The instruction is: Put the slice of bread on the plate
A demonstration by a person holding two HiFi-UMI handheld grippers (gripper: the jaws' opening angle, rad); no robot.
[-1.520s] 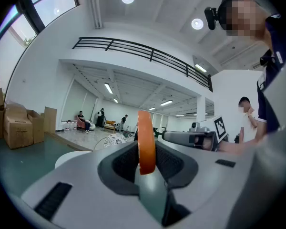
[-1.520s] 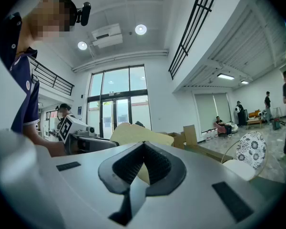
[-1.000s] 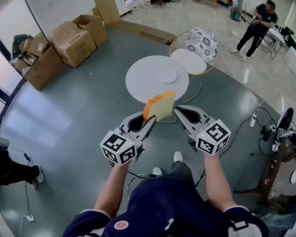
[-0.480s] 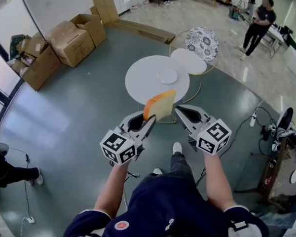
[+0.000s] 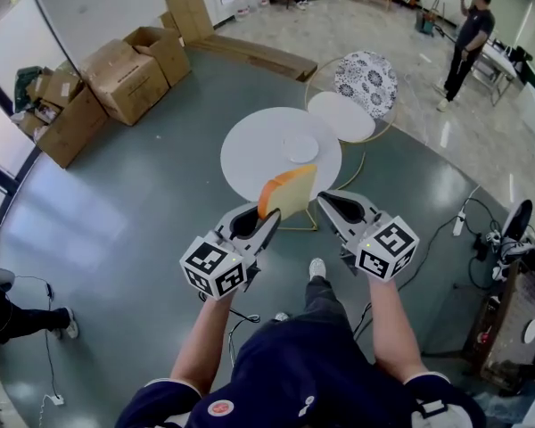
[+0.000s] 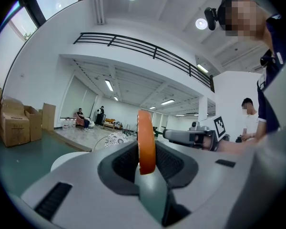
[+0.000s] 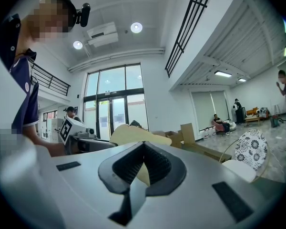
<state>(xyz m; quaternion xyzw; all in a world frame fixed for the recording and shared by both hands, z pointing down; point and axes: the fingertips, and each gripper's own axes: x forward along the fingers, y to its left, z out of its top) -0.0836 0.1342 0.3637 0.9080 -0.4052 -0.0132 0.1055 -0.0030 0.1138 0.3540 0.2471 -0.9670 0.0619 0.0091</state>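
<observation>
Orange-crusted bread slice [image 5: 288, 192] sits pinched in my left tongs [image 5: 268, 218], right tongs [image 5: 326, 202] pressed together; white round plate [image 5: 300, 147] on the tabletop [image 5: 250, 156] awaits.

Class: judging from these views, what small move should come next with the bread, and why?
Probably carry the left hand-held gripper forward a little: its jaws clamp the slice of bread on edge, and the plate on the white table lies ahead of it, not beneath.
</observation>
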